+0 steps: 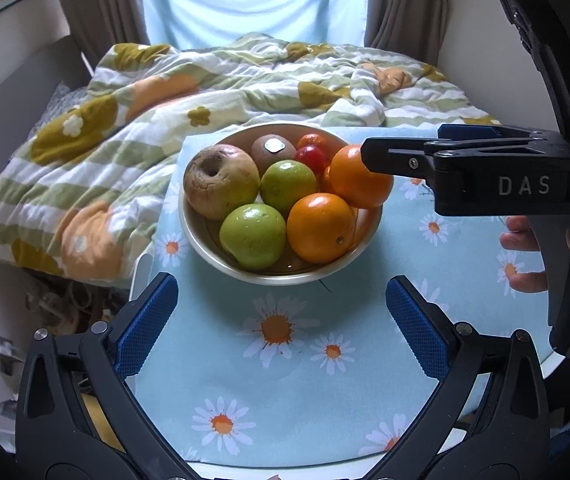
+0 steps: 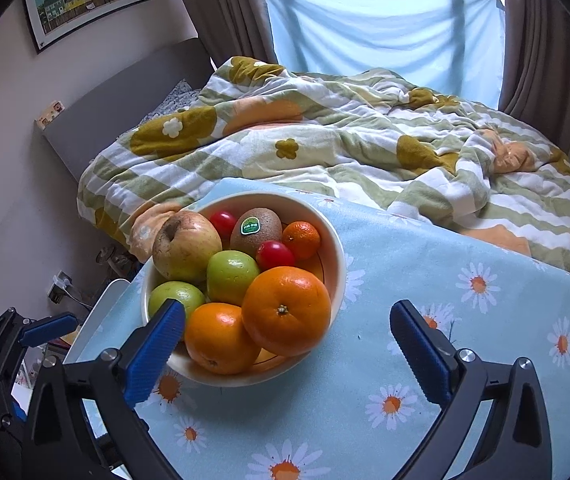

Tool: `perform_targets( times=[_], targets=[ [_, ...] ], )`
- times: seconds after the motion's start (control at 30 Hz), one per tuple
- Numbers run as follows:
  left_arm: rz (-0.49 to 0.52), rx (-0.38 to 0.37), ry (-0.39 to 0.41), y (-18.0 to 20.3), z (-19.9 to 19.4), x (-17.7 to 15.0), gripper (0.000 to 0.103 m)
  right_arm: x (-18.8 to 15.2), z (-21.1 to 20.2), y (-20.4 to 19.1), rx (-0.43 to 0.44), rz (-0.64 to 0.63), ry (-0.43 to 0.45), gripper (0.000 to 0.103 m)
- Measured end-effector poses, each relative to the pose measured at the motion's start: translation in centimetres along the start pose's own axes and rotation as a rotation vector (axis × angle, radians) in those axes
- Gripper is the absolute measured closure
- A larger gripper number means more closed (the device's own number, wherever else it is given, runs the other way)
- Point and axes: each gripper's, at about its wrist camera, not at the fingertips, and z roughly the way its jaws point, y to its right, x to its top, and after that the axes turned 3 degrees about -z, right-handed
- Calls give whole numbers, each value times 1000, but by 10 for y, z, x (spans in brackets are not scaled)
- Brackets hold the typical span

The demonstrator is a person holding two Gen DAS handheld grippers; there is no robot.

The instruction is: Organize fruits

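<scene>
Now both grippers hover open around the fruit bowl [image 1: 205, 248]!
Full of fruit, the bowl sits on the daisy tablecloth [image 1: 285, 380]. Just short of it, the left gripper [image 1: 281, 320] gapes wide, gripping nothing. Over the bowl's right rim, the right gripper [image 2: 287, 340] is spread wide too, empty, its fingers flanking a large orange [image 2: 285, 310] that rests beside another orange [image 2: 221, 338].
</scene>
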Motion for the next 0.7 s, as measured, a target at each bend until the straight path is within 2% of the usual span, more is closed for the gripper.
perform_targets(
  times=[0.1, 0.27, 0.47, 0.57, 0.7],
  targets=[
    [6, -16, 2, 5, -15, 7, 0, -1, -27, -1, -21, -1, 13, 1],
    [26, 3, 24, 19, -44, 20, 0, -7, -78, 4, -87, 17, 26, 1],
    [-12, 3, 52, 32, -71, 27, 0, -20, -139, 22, -199, 111, 56, 1],
    [-5, -5, 64, 40, -83, 28, 0, -32, -156, 31, -286, 144, 33, 1],
    [4, -2, 74, 46, -93, 30, 0, -51, -170, 44, -330, 208, 11, 1]
  ],
)
